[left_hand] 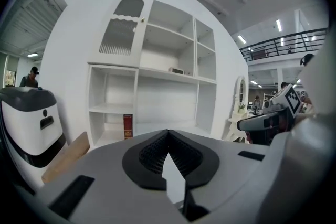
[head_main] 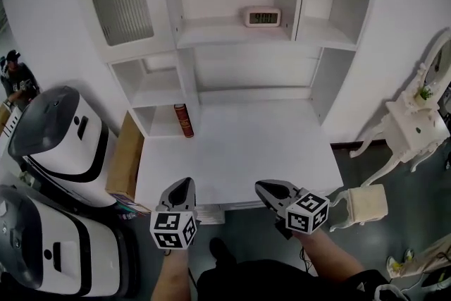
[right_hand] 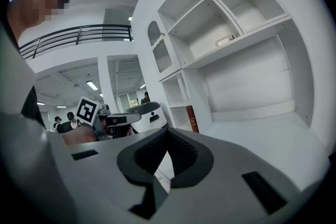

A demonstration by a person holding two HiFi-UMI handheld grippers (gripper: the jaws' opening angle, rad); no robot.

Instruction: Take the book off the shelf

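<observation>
A dark red book stands upright in the lowest left cubby of the white shelf unit, at the back of the white desk. The left gripper view shows the book far ahead, and it lies far ahead in the right gripper view too. My left gripper and right gripper hover side by side at the desk's near edge, well short of the book. Both are shut and hold nothing. The left gripper's tips meet, and so do the right gripper's.
A small digital clock sits on the middle shelf. Two white and black machines and a cardboard sheet stand left of the desk. A white vanity table and stool are at the right. A person stands far left.
</observation>
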